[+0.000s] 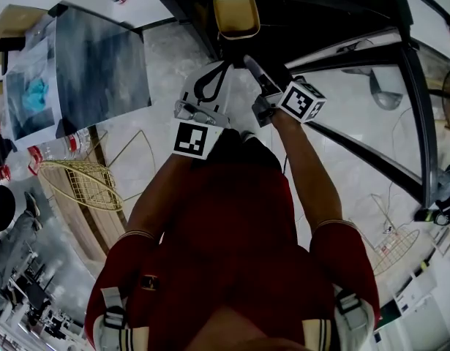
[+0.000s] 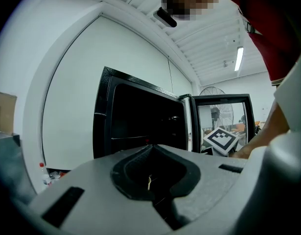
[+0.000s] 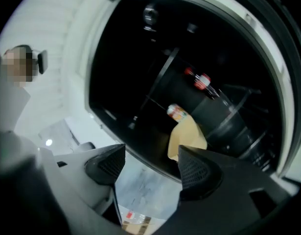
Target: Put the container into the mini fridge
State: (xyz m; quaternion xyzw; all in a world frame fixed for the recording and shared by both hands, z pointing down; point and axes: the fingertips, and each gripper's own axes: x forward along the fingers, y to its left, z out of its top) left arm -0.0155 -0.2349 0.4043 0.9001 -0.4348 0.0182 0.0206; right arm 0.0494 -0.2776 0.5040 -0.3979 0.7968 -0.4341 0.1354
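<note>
The yellow container (image 1: 235,17) was seen inside the mini fridge (image 1: 320,6) at twelve o'clock. The right gripper (image 3: 150,153) was held apart and empty, the left gripper (image 2: 150,153) closed on nothing.

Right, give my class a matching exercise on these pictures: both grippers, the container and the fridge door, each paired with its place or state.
1. left gripper
2. right gripper
3. container
4. door

A. in the fridge
B. jaws apart, nothing between them
C. swung open
D. jaws together

Pairs: 1-D, 2-B, 3-A, 4-C
</note>
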